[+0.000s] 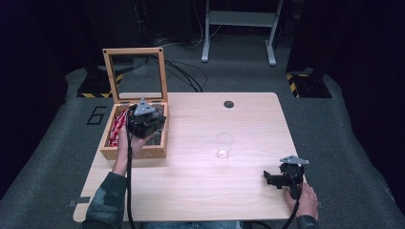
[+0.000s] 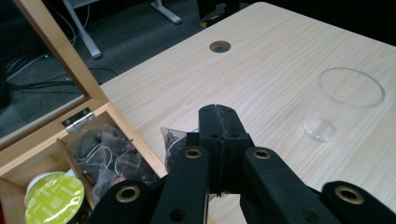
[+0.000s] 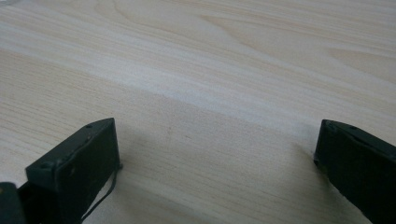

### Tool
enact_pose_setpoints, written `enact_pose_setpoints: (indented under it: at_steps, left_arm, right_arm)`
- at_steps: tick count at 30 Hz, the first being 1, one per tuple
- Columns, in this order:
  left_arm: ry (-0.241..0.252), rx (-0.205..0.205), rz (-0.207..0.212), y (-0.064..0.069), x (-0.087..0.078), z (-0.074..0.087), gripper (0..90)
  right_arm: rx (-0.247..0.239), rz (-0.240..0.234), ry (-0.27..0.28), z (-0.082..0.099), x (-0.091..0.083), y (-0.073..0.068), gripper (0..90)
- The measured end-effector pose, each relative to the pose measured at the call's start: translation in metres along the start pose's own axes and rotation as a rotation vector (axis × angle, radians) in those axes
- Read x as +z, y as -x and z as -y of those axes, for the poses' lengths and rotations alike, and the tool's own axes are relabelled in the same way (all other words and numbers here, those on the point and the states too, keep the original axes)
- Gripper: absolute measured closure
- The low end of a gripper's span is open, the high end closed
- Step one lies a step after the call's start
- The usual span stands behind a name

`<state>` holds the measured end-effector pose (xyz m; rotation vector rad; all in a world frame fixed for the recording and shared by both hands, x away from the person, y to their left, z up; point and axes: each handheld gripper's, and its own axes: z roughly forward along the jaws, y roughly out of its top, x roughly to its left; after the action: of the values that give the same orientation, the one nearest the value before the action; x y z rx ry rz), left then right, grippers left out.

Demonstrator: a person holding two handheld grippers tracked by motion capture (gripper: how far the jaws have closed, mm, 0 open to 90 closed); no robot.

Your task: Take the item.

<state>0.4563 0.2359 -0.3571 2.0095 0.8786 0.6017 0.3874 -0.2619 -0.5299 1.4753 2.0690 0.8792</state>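
An open wooden box [image 1: 133, 152] with a glass lid [image 1: 109, 76] stands at the table's left edge. Above its right compartment my left gripper [image 1: 145, 125] hangs. In the left gripper view its jaws [image 2: 218, 109] are pressed together, and a clear-wrapped tea bag [image 2: 173, 143] hangs from them just over the box's right wall. More tea bags [image 2: 112, 154] lie in the box. My right gripper [image 1: 268, 179] rests near the table's front right, and in the right gripper view [image 3: 217, 149] its jaws stand wide apart with bare wood between them.
A clear plastic cup [image 1: 224, 145] stands upright mid-table, also seen in the left gripper view [image 2: 348, 100]. Red packets [image 1: 117, 129] fill the box's left compartment, and a green capsule lid [image 2: 53, 198] sits nearby. A cable hole [image 1: 229, 104] marks the table's far side.
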Motion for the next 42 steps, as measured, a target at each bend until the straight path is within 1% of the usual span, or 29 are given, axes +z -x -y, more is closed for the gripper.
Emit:
enact_pose_setpoints:
  at_steps: [2,3,5,6,7,8,9,10,14,21,22,24,26,27,31,32,36,37,38,41,42]
  left_arm:
    - [-0.004,0.001,0.007,0.001,0.0,-0.001,89.7]
    - [0.004,-0.001,0.006,0.003,0.001,-0.003,89.7]
    - [-0.001,0.015,0.013,0.005,0.004,-0.005,89.7]
    - [-0.001,0.015,0.013,0.005,0.004,-0.005,89.7]
    - [0.007,0.012,0.012,0.007,0.005,-0.006,89.7]
    - [0.006,-0.001,0.018,0.008,0.006,-0.007,89.8]
    - [0.006,0.015,0.019,0.008,0.006,-0.008,89.8]
    - [0.004,0.014,0.021,0.008,0.007,-0.009,89.7]
    - [0.016,0.019,0.028,0.012,0.01,-0.013,89.7]
    - [0.009,0.033,0.046,0.018,0.015,-0.019,89.7]
    - [0.013,0.032,0.053,0.02,0.018,-0.021,89.8]
    - [0.015,0.037,0.05,0.021,0.019,-0.021,89.8]
    - [0.009,0.033,0.06,0.023,0.021,-0.022,89.7]
    - [0.008,0.041,0.063,0.025,0.024,-0.024,89.7]
    - [0.008,0.043,0.069,0.029,0.029,-0.026,89.7]
    - [0.004,0.051,0.075,0.029,0.03,-0.027,89.7]
    - [0.005,0.058,0.078,0.032,0.034,-0.028,89.7]
    - [0.007,0.053,0.079,0.034,0.035,-0.029,89.7]
    - [0.007,0.059,0.08,0.035,0.037,-0.03,89.7]
    - [0.001,0.063,0.098,0.038,0.039,-0.033,89.7]
    - [0.01,0.063,0.094,0.039,0.04,-0.034,89.7]
  right_arm:
    - [-0.004,-0.001,0.0,0.0,0.0,0.0,0.0]
    - [-0.004,-0.001,0.0,0.0,0.0,0.0,0.0]
    - [0.0,0.0,-0.001,0.0,0.0,0.0,0.0]
    - [0.0,0.0,-0.001,0.0,0.0,0.0,0.0]
    - [-0.004,0.0,-0.001,0.0,0.0,0.0,0.0]
    - [-0.004,0.0,0.0,0.0,0.0,0.0,0.0]
    - [0.001,-0.001,0.001,0.0,0.0,0.0,0.0]
    - [-0.005,0.0,-0.001,0.0,0.0,0.0,0.0]
    - [-0.001,0.0,0.0,0.0,0.0,0.0,0.0]
    - [-0.005,-0.001,0.0,0.0,0.0,0.0,0.0]
    - [-0.004,-0.001,0.001,0.0,0.0,0.0,0.0]
    - [-0.001,0.0,0.001,0.0,0.0,0.0,0.0]
    - [-0.004,0.0,0.0,0.0,0.0,0.0,0.0]
    - [-0.004,0.0,0.0,0.0,0.0,0.0,0.0]
    - [-0.004,0.0,0.0,0.0,0.0,0.0,0.0]
    - [-0.001,0.0,0.001,0.0,0.0,0.0,0.0]
    - [-0.003,-0.001,0.001,0.0,0.0,0.0,0.0]
    - [-0.004,0.0,0.0,0.0,0.0,0.0,0.0]
    - [-0.005,0.0,-0.001,0.0,0.0,0.0,0.0]
    - [-0.004,-0.001,0.0,0.0,0.0,0.0,0.0]
    - [-0.004,0.0,0.0,0.0,0.0,0.0,0.0]
